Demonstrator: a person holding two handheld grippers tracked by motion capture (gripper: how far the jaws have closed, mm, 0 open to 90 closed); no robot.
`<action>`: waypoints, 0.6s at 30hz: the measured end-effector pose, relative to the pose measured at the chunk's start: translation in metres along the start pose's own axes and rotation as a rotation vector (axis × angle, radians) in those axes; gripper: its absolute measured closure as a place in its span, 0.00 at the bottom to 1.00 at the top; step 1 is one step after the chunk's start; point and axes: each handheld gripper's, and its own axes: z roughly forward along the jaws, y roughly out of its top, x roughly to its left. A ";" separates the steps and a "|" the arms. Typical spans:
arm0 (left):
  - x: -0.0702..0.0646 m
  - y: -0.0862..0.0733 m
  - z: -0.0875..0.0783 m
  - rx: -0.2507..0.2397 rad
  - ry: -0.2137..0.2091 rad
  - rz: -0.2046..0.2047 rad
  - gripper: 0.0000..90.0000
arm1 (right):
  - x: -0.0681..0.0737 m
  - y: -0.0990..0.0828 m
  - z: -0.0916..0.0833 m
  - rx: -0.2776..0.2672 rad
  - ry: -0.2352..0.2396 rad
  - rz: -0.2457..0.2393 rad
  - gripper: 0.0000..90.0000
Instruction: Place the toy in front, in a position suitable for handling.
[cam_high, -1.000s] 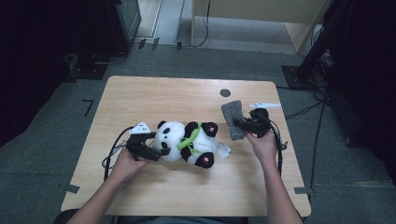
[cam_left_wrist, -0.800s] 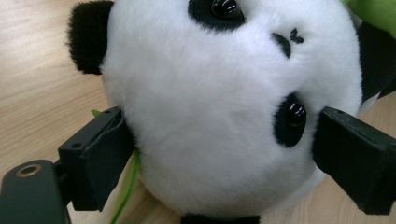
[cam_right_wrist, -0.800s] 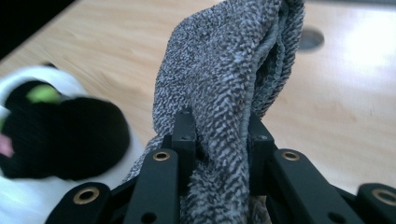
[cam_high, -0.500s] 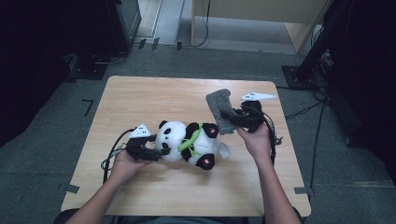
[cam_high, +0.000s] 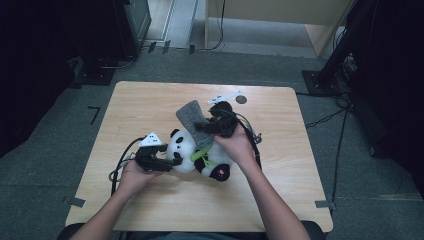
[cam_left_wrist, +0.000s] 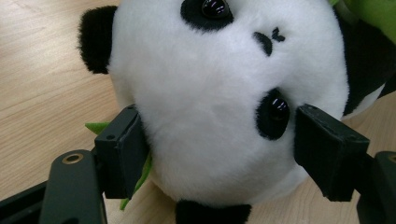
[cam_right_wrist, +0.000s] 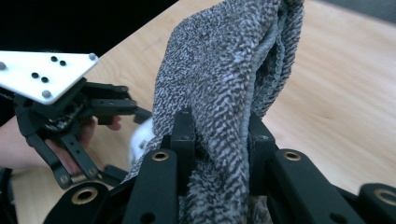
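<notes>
A plush panda (cam_high: 181, 150) with a green leaf lies on its side at the middle of the wooden table (cam_high: 150, 100). My left gripper (cam_high: 172, 161) lies low on the table at its left. Its jaws have just been closing and both pads press on the sides of the panda's white head (cam_left_wrist: 210, 102), as the left gripper (cam_left_wrist: 217, 154) view shows close up. My right gripper (cam_high: 207, 125) hangs just above the panda's body, shut on a grey knitted cloth (cam_high: 192, 116). In the right gripper (cam_right_wrist: 219, 140) view the cloth (cam_right_wrist: 224, 70) stands up between the jaws.
A small dark round mark (cam_high: 241, 99) sits near the table's far edge. Black cables trail from both grippers across the tabletop. Tape strips (cam_high: 322, 204) mark the table's near corners. Dark equipment stands on the floor around the table.
My right gripper has carried the grey cloth leftward and up, from the table's right part to over the panda. The left gripper has stayed at the panda's head.
</notes>
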 end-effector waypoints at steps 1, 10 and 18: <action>0.000 0.000 0.000 0.000 0.000 -0.001 0.27 | 0.004 0.003 0.009 0.019 0.000 -0.005 0.80; -0.001 0.001 -0.001 0.011 0.012 -0.007 0.30 | 0.024 0.009 0.057 0.134 0.076 0.007 0.80; 0.003 0.002 0.002 -0.004 0.003 -0.039 0.38 | 0.010 0.005 0.067 0.171 0.034 0.027 0.80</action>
